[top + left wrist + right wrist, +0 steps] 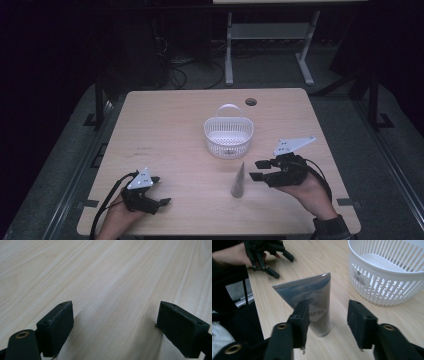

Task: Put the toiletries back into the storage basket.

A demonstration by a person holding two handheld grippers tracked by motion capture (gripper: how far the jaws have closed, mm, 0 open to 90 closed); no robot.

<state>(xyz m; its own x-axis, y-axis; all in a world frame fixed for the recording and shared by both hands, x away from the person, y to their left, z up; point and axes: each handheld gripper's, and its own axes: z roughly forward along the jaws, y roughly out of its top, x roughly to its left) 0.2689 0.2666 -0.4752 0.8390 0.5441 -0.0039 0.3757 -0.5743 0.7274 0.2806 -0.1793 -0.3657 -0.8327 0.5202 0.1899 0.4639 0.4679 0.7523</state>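
A grey squeeze tube (238, 181) stands upright on its cap in the middle front of the wooden table (165, 115); the right gripper view shows the tube (315, 300) just beyond the jaws. My right gripper (256, 170) is open, a little to the right of the tube and not touching it, its jaws (329, 315) apart with the tube behind the left one. A white slotted basket (228, 135) with a handle sits behind the tube, and this basket (392, 272) looks empty. My left gripper (159, 191) rests open at the front left, over bare wood (115, 315).
A cable hole (251, 102) lies near the table's far edge. Beyond the table stand a white desk frame (270, 40) and cables on the dark floor. The left hand and its gripper (265, 252) appear far off in the right gripper view.
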